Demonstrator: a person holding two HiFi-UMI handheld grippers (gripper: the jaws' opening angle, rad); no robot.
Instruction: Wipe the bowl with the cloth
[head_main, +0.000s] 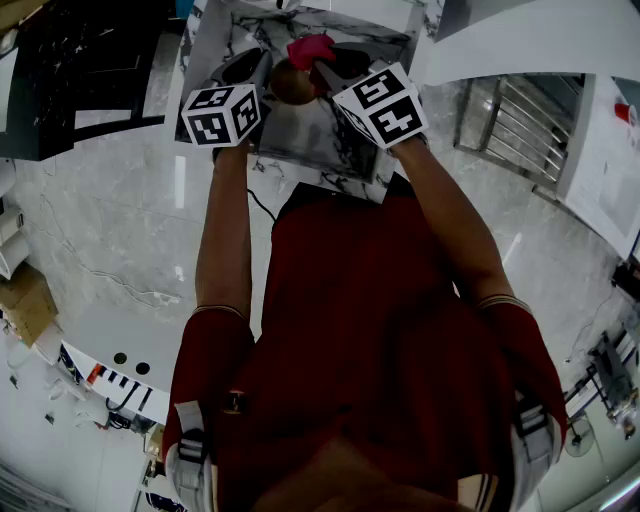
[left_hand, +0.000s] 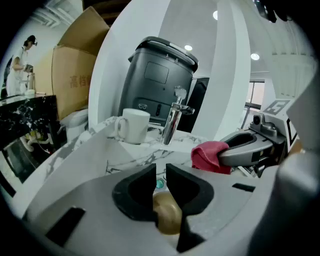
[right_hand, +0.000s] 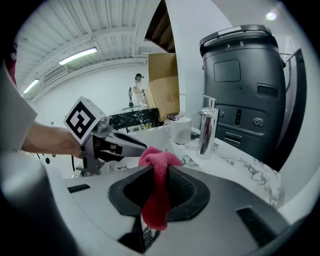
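Over the marble counter (left_hand: 131, 153), the left gripper (left_hand: 161, 172) has its jaws clamped on the brown bowl (left_hand: 167, 214), and just beside it the right gripper (right_hand: 160, 171) pinches the pink cloth (right_hand: 159, 200), held near the bowl.

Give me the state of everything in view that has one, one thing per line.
left gripper: shut on the bowl
bowl: gripped between the left jaws
right gripper: shut on the cloth
cloth: bunched, pinched between the right jaws, its end hanging below them
mug: upright on the counter
tap: no water seen running
grey machine: lid shut
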